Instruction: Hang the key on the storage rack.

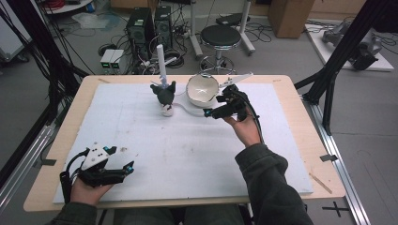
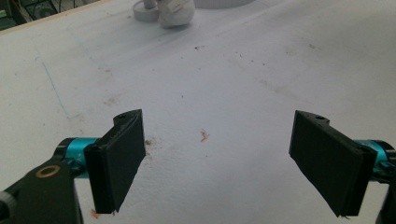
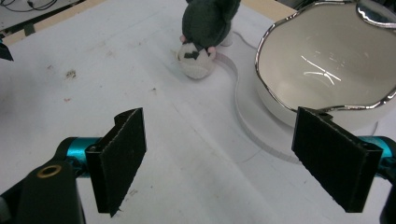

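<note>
Left gripper (image 1: 126, 168): nearest the camera, at the near left of the board; we noted its jaws spread wide with nothing between them, the hand resting low, parked out of the way by our reading.
White foam sheet (image 1: 187, 154): covered most of the wooden table (image 1: 300, 154); we saw faint stains and specks on it, and took it for a soft working surface.
Plush toy (image 1: 164, 96): dark grey body, pale head turned down onto the sheet, at the far middle; in the right gripper view (image 3: 204, 32) it stood left of the bowl and apart from it. We judged it propped against the white post (image 1: 161, 61) that rose just behind it.
Bowl (image 1: 202, 90): white, with a wavy metallic rim, tilted so its mouth faced us; it sat on a thin white base plate (image 3: 261, 126), which we judged kept it steady.
Right gripper (image 1: 210, 112): reached toward the bowl, close to its near rim; we recorded its jaws spread, gripping nothing, one black pad (image 3: 334, 161) in front of the bowl's wall. We judged the wide opening suited a take at the rim.
Floor beyond: computer towers, a stool, cables.
</note>
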Demonstrator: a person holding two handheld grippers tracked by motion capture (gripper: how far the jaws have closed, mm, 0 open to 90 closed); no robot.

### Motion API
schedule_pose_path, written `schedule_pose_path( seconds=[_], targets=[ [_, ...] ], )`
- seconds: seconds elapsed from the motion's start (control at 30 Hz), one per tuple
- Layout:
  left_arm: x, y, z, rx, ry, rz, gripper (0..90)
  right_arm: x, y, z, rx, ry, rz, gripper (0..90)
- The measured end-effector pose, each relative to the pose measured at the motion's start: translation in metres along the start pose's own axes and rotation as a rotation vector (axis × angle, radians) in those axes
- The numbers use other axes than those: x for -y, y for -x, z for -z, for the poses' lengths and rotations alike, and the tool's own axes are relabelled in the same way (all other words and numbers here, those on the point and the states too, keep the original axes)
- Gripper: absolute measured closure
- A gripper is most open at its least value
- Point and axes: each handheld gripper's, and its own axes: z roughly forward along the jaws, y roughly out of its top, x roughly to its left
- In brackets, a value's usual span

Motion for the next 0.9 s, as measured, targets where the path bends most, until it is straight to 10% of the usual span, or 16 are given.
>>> schedule_pose_path(
  seconds=[0.9],
  targets=[
    [0.000, 0.001, -0.001, 0.006, -0.002, 0.003, 18.8, 0.031, 0.004, 0.016, 0.009, 0.017, -0.023, 15.7]
  ],
)
